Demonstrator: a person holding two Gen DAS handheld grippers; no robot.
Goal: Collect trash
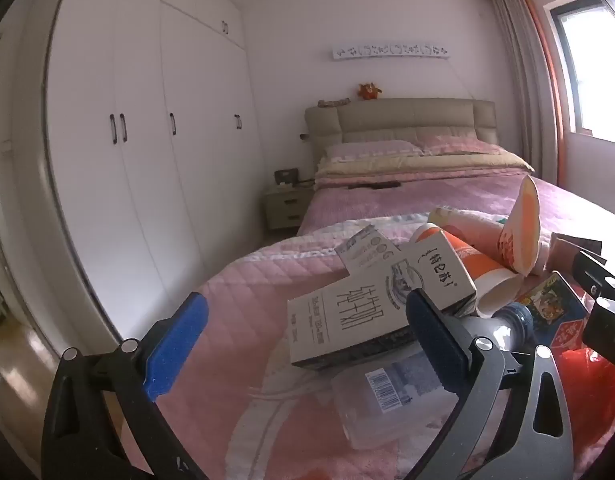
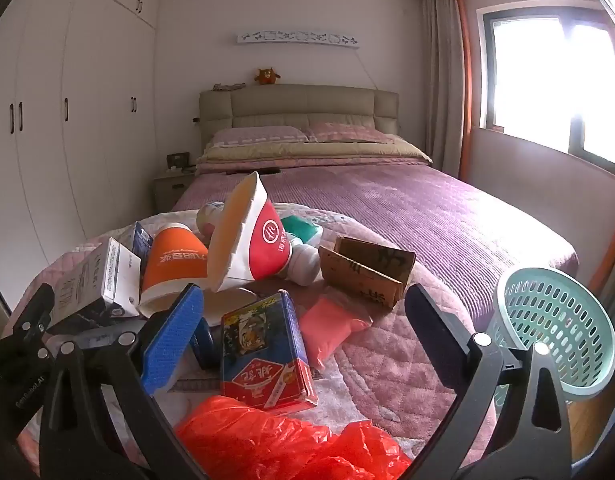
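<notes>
Cardboard milk carton lies between my spread left gripper; I'd centre before pinching, right gripper also spread.

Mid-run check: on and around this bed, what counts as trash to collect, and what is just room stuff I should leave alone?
Job items: milk carton, clear plastic bottle, orange paper cup, red-and-white bowl, blue-and-red box, pink packet, cardboard piece, red plastic bag, green basket.

Leave: pillows, plush toy, nightstand.
</notes>
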